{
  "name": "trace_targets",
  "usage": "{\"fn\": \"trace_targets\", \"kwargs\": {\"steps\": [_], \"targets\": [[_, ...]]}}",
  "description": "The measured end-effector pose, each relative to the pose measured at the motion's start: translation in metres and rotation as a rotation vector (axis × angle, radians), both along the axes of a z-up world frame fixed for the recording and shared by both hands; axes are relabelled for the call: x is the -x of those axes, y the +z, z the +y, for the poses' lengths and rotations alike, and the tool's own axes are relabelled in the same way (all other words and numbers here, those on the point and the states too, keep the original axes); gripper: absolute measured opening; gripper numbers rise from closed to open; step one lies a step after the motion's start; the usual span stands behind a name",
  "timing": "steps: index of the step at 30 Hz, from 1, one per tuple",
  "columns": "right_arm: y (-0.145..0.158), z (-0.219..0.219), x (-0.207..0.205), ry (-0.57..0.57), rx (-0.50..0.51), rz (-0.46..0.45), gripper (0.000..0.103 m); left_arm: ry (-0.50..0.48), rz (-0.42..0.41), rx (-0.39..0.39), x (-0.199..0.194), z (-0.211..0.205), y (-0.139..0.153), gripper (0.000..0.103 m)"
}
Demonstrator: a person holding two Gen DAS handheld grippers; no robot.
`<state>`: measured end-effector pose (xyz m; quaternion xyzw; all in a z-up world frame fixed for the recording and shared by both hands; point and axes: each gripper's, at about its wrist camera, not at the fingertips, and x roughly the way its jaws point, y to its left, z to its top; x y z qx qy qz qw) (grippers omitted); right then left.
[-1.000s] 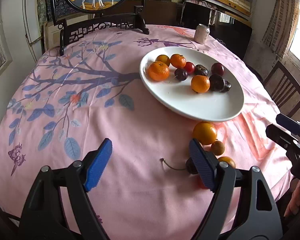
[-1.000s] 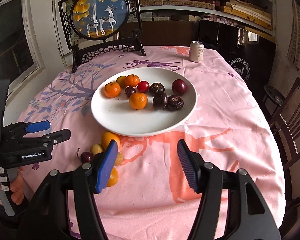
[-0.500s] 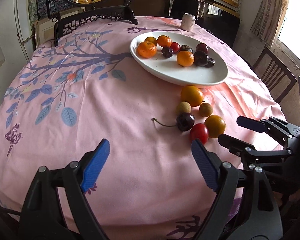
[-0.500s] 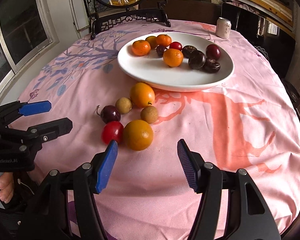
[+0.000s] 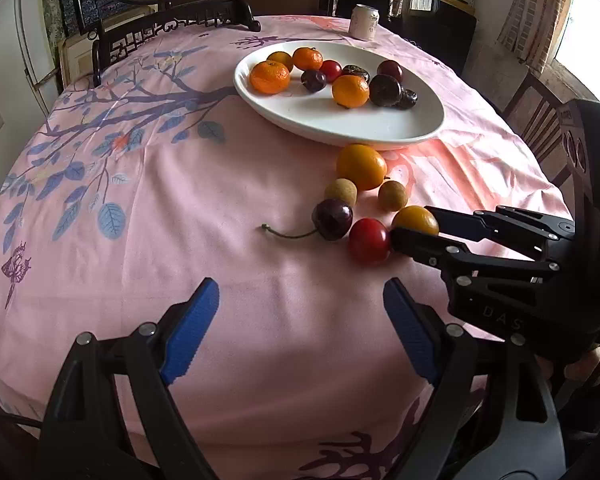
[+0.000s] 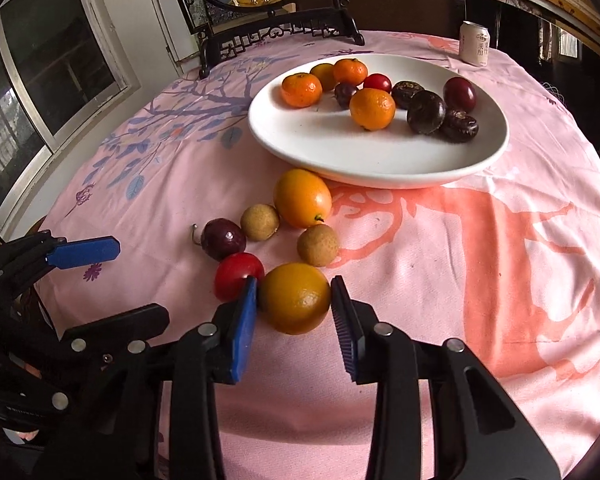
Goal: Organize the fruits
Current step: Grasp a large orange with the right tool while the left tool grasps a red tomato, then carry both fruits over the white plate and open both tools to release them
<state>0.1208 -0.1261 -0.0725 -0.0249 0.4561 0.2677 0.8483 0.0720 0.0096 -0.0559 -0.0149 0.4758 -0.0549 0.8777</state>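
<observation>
Orange fruit (image 6: 295, 297) low in the frame now sits between the closing right gripper (image 6: 293, 304), pads touching it; left gripper (image 5: 300, 328) stays apart; plate (image 6: 380, 168) probably comes next

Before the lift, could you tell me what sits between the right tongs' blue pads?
A round orange fruit sits between the right tongs, shown in the right wrist view.

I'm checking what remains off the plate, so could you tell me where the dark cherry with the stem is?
In the left wrist view, the dark cherry lies on the pink tablecloth right of centre, just left of the red cherry tomato.
</observation>
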Motion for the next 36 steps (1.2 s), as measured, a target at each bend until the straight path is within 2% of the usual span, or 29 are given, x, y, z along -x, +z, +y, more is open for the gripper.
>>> {"fn": "trace_targets", "kwargs": {"steps": [7, 9, 12, 14, 15, 18, 20, 21, 23, 26, 36], "targets": [[-0.005, -0.007, -0.001, 0.004, -0.023, 0.026, 0.037, 0.003, 0.008, -0.023, 0.002, -0.009, 0.002, 0.086], [0.003, -0.016, 0.007, -0.019, -0.017, -0.010, 0.036, -0.009, 0.014, -0.024, 0.002, -0.013, 0.003, 0.086], [0.017, -0.040, 0.020, -0.100, 0.050, -0.090, 0.036, -0.018, 0.005, -0.035, 0.000, -0.024, 0.003, 0.086], [0.020, -0.061, 0.025, -0.153, 0.060, -0.100, 0.037, -0.029, 0.002, -0.038, -0.005, -0.034, 0.000, 0.085], [0.020, -0.070, 0.028, -0.170, 0.052, -0.095, 0.037, -0.029, 0.006, -0.038, -0.009, -0.038, -0.003, 0.083], [0.019, -0.090, 0.036, -0.204, 0.023, -0.083, 0.037, -0.023, 0.030, -0.043, -0.023, -0.049, -0.014, 0.065], [0.017, -0.096, 0.041, -0.212, 0.004, -0.072, 0.036, -0.007, 0.052, -0.061, -0.035, -0.053, -0.024, 0.043], [0.016, -0.097, 0.041, -0.213, -0.003, -0.067, 0.036, 0.008, 0.037, -0.067, -0.037, -0.054, -0.025, 0.044], [0.015, -0.095, 0.042, -0.211, -0.006, -0.059, 0.036, 0.021, 0.031, -0.072, -0.043, -0.054, -0.025, 0.030], [0.016, -0.091, 0.042, -0.203, -0.013, -0.057, 0.036, 0.020, 0.030, -0.044, -0.043, -0.049, -0.022, 0.028], [0.023, -0.077, 0.033, -0.222, -0.005, -0.069, 0.036, 0.016, -0.055, -0.019, -0.023, -0.027, 0.012, 0.028]]}}
